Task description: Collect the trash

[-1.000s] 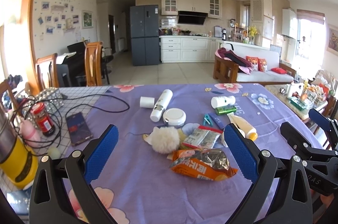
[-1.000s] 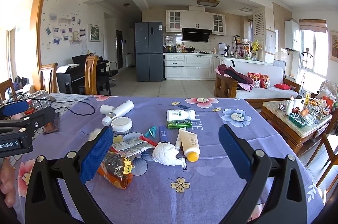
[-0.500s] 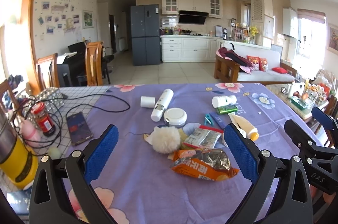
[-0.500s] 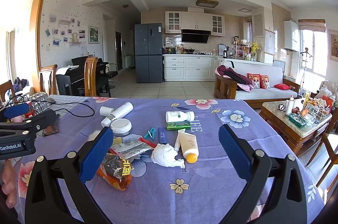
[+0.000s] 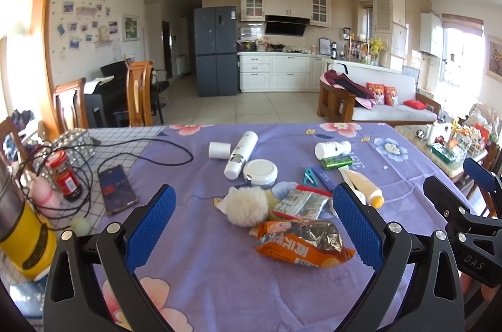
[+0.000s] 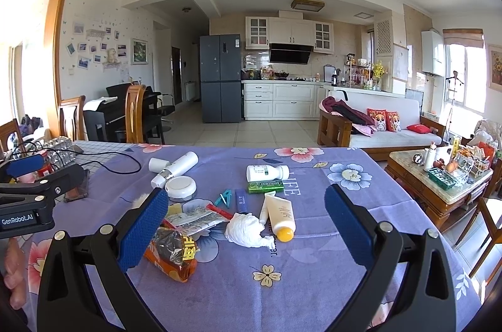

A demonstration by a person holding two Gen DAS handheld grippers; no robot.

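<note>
Left gripper: blue-padded jaws spread wide, gripping nothing, held above the purple floral tablecloth.
Right gripper: jaws equally wide apart, empty, above the cloth.
Orange foil snack bag: lies flat between the left fingers in that view.
Crumpled white tissue: beside a white tube with a yellow cap, between the right fingers.
Silver sachet with red edge: just behind the snack bag, next to a white fluffy pompom.
</note>
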